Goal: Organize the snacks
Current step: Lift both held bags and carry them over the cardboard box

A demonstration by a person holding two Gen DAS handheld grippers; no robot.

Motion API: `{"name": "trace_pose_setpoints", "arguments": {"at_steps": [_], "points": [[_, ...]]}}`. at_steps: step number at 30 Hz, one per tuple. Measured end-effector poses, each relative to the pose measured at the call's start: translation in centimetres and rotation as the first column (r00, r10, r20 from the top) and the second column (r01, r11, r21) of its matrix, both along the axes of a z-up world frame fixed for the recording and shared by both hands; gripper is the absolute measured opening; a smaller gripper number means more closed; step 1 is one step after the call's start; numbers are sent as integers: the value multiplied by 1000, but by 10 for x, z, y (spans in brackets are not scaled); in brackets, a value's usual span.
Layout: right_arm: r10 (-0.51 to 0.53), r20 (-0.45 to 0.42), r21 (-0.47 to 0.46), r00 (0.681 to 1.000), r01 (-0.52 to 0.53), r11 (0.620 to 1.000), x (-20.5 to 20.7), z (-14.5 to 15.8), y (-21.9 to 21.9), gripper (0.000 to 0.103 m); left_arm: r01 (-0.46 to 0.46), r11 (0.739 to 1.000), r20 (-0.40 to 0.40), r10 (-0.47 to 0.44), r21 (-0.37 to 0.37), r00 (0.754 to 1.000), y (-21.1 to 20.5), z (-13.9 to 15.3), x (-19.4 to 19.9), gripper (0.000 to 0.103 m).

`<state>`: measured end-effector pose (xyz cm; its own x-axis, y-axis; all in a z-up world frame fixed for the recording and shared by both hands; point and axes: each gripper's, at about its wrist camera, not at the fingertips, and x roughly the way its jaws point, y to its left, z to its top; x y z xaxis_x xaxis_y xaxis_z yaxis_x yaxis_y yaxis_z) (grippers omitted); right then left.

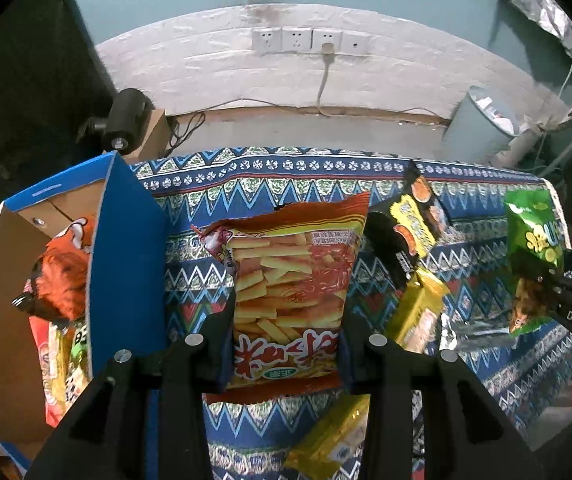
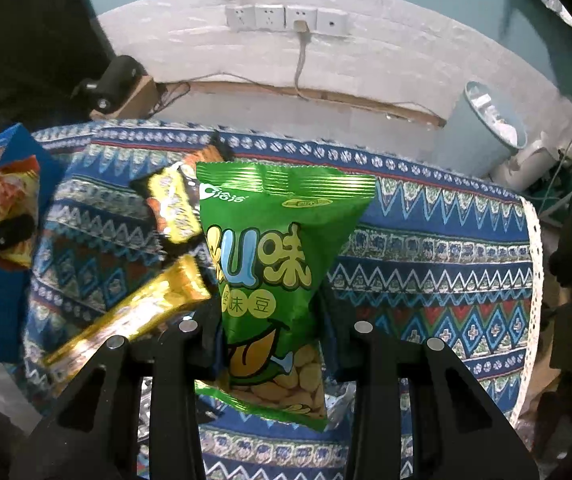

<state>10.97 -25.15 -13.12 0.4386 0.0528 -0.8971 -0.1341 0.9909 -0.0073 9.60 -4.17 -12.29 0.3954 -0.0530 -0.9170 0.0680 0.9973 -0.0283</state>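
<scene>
A: A glossy red-and-yellow plastic-film snack bag and a shiny green film bean packet are seen, both crinkled.

B: Matt woven cloth is noted for the blue patterned table cover. The blue-faced open box appears to be corrugated cardboard, and a gold foil wrapper gleams.

Box with snack packets at the cloth's left edge, loose packets mid-cloth, bin behind right.
</scene>
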Motion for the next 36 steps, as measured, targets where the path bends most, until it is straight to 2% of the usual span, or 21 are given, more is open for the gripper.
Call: {"name": "trace_pose_setpoints", "arguments": {"at_steps": [19,36], "points": [[135,105,23,985,-138,990,-42,54,56,36,32,999,118,-37,44,992,29,54,-62,40],[254,148,35,956,-262,964,-53,76,121,36,-9,998,184,-3,65,983,66,78,-93,40]]}}
